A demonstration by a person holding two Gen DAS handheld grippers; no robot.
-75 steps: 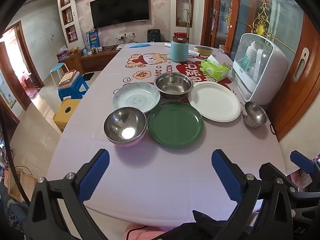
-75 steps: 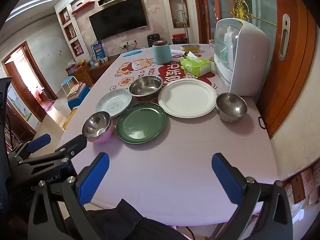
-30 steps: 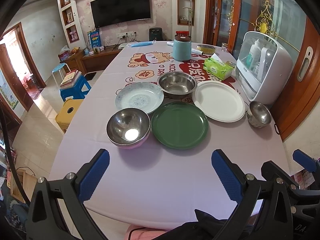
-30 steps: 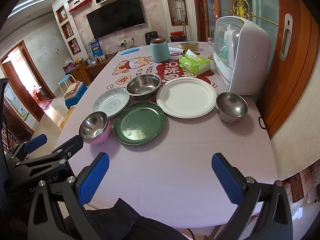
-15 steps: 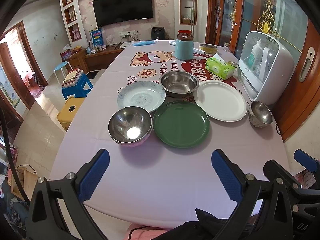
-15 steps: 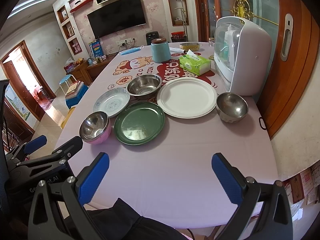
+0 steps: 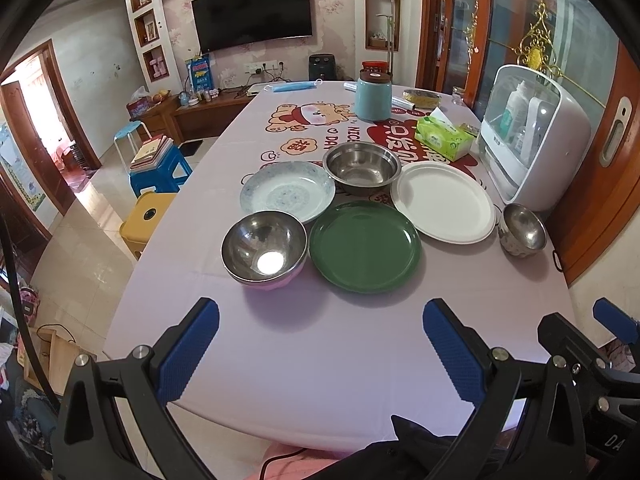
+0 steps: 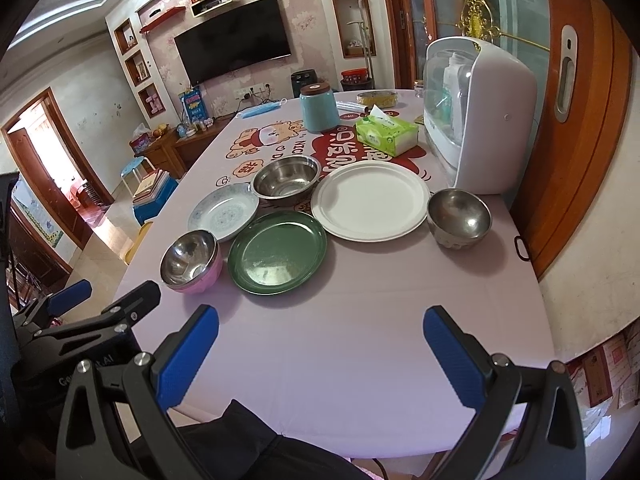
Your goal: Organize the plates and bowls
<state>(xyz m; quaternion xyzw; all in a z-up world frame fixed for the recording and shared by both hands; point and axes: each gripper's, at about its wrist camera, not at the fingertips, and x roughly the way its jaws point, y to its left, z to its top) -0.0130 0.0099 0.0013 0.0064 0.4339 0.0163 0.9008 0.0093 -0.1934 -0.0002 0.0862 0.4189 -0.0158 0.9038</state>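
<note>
Both the left tool [image 7: 320, 344] and right tool [image 8: 320, 350] hung spread and empty above the desk's [image 8: 360, 320] near edge, while the plates and bowls, green plate [image 7: 365, 246] foremost, sat clustered mid-desk.

On the far side of the table [image 7: 320, 360], we see a teal canister [image 7: 373, 96] with a brown lid standing upright on the cartoon-printed cloth. Near it, to the right, lies a green tissue pack [image 7: 442, 139], just beside a white countertop cabinet [image 7: 532, 140] with bottles inside. Beyond the table we make out a wall-mounted television [image 7: 252, 18], and on the floor a blue stool [image 7: 160, 170] stacked with books, next to a yellow stool [image 7: 146, 220].
</note>
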